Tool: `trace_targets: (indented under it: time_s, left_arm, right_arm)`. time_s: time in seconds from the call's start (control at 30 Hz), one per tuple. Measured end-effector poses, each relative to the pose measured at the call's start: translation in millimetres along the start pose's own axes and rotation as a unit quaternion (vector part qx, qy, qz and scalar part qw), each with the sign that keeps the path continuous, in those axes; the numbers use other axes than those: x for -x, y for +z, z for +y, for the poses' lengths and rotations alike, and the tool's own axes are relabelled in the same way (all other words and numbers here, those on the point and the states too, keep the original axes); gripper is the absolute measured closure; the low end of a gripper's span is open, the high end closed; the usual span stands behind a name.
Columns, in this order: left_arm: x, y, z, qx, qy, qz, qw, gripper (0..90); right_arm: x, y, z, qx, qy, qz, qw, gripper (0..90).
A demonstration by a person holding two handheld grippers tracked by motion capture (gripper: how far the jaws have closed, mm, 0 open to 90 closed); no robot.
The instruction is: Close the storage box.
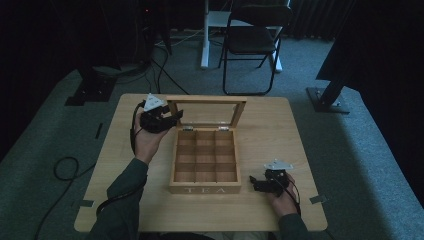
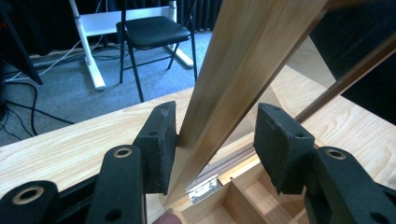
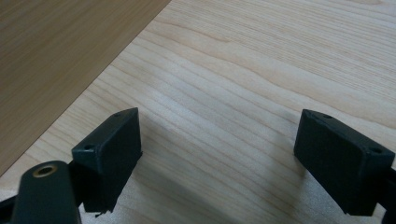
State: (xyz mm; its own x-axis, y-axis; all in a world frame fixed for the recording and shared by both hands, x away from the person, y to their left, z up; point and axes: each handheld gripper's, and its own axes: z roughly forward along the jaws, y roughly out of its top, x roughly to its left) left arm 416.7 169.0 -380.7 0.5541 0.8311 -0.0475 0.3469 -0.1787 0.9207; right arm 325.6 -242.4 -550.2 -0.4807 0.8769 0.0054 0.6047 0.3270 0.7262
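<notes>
A wooden tea box [image 1: 205, 189] with "TEA" on its front stands mid-table, its several compartments empty. Its glass-paned lid [image 1: 206, 100] stands raised at the back. My left gripper [image 1: 175, 119] is at the lid's left side, open. In the left gripper view the lid's side frame [image 2: 243, 70] runs between the jaws; the left pad [image 2: 159, 140] touches it, the right pad [image 2: 280, 140] stands apart, and the left gripper [image 2: 217, 140] sits just above a metal hinge [image 2: 203, 189]. My right gripper [image 1: 254, 182] rests open on the table by the box's front right corner, the right gripper [image 3: 219, 154] holding nothing beside the box wall [image 3: 56, 60].
The wooden table [image 1: 280, 125] has bare surface left and right of the box. Behind it on the carpet stand a black folding chair [image 1: 252, 40], a white desk leg [image 1: 205, 35] and black stand feet [image 1: 325, 97]. Cables [image 1: 65, 167] lie on the floor at left.
</notes>
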Motion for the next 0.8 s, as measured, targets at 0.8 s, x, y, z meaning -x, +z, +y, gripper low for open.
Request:
trace_targets:
  time_s: [0.8]
  left_arm:
    - [21.2, -35.5, 2.6, 0.037, -0.009, -0.003, 0.9993, 45.7]
  right_arm:
    - [0.0, 0.2, 0.1, 0.000, 0.000, 0.000, 1.0000, 14.4]
